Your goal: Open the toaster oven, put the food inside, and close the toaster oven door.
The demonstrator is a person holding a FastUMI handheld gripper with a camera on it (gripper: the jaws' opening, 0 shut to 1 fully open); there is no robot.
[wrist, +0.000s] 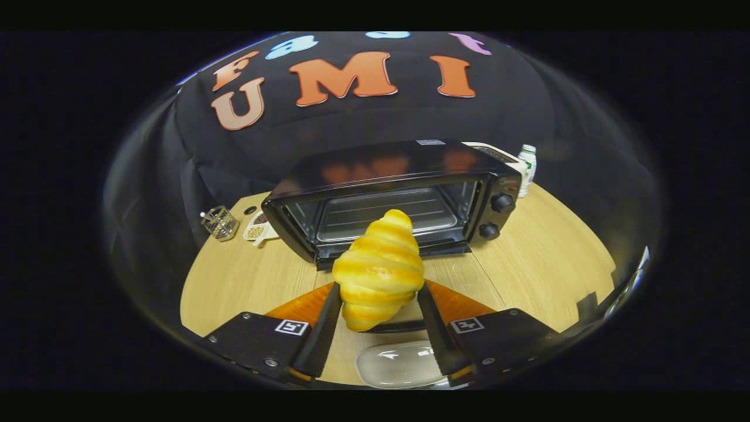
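We have the gripper (379, 308) clamped on the croissant (379, 271), both fingers pressing its sides, held above the table (234, 281) just before the open toaster oven (389, 202). Our worry: the tall croissant could clip the top of the opening, or slip from a soft grip.

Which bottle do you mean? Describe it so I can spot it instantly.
Find the black toaster oven on the wooden table, far beyond the croissant the hand-held gripper grips. By its knob-side rear corner stands a small white bottle, the only upright, capped thing there.
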